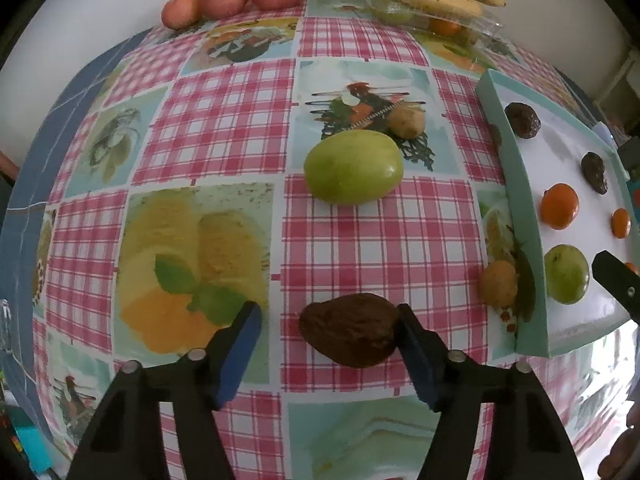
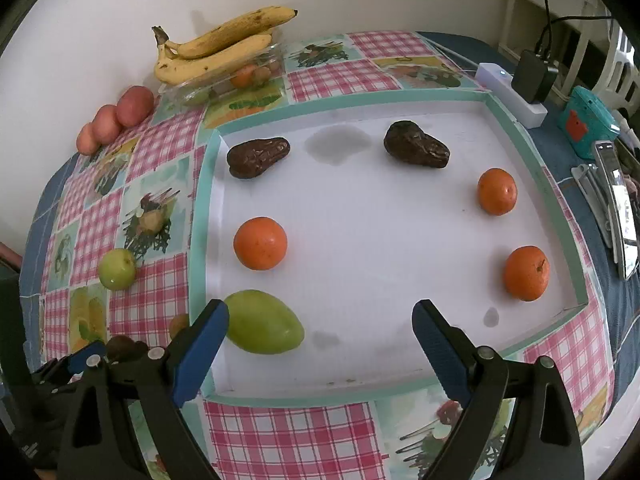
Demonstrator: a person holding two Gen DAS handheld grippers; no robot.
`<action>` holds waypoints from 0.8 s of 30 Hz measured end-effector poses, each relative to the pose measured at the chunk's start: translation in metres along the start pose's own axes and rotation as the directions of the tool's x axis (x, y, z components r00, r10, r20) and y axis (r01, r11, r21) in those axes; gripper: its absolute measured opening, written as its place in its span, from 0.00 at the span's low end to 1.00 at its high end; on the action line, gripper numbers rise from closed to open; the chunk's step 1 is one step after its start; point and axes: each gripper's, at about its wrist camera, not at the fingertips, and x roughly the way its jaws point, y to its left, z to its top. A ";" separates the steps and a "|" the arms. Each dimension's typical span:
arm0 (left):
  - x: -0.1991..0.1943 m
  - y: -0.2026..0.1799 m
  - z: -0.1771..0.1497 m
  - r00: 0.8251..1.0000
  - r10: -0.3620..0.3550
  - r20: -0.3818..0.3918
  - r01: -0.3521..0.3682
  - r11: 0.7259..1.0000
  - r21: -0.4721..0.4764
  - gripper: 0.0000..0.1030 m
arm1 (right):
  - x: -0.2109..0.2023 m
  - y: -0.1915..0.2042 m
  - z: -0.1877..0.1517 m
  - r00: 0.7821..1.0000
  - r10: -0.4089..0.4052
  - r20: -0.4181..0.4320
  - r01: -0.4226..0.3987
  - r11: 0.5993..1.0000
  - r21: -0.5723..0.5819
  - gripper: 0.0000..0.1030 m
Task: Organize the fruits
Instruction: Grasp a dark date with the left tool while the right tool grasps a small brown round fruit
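Blue-padded left gripper [image 1: 329,350] half-open around a brown fruit [image 1: 349,330] (one pad touching); right gripper [image 2: 320,350] wide, empty.

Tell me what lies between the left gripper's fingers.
In the left wrist view, a dark brown wrinkled fruit lies on the tablecloth between the left gripper fingers; one finger touches it, the other stands clear.

Checked tablecloth [image 1: 224,128], tray [image 2: 400,240], green fruit [image 1: 354,167], bananas [image 2: 216,46]
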 end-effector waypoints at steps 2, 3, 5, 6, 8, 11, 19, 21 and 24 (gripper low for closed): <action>-0.003 0.008 -0.001 1.000 -0.005 0.002 0.005 1.000 -0.001 0.58 | 0.001 0.001 0.000 1.000 -0.002 -0.004 0.002 1.000 -0.002 0.90; -0.002 0.015 -0.001 1.000 -0.008 0.004 0.008 1.000 -0.004 0.56 | 0.001 0.001 -0.001 1.000 -0.004 -0.005 0.004 1.000 -0.003 0.90; -0.004 0.025 0.000 1.000 0.008 0.007 -0.008 1.000 -0.017 0.56 | 0.003 0.002 -0.001 1.000 -0.006 -0.008 0.006 1.000 -0.010 0.90; -0.004 0.030 0.000 1.000 0.010 0.007 -0.010 1.000 -0.023 0.56 | 0.003 0.003 -0.001 1.000 -0.006 -0.007 0.006 1.000 -0.012 0.90; -0.006 0.041 0.001 1.000 0.017 0.005 -0.017 0.999 -0.044 0.56 | 0.002 0.005 -0.001 1.000 -0.007 -0.003 0.007 1.000 -0.019 0.90; -0.008 0.056 0.003 1.000 0.020 0.005 -0.019 0.997 -0.076 0.46 | 0.001 0.011 -0.001 1.000 -0.004 0.010 0.005 0.999 -0.040 0.90; -0.012 0.095 0.006 1.000 -0.029 0.011 0.030 0.983 -0.180 0.47 | -0.010 0.044 -0.003 0.996 0.066 0.063 -0.058 0.990 -0.125 0.89; -0.010 0.104 0.008 0.999 -0.039 0.013 0.041 0.977 -0.211 0.47 | -0.013 0.055 -0.004 0.994 0.090 0.069 -0.078 0.984 -0.159 0.82; -0.010 0.123 0.007 0.998 -0.058 0.021 0.061 0.964 -0.259 0.47 | -0.013 0.071 -0.006 0.991 0.121 0.062 -0.106 0.973 -0.205 0.63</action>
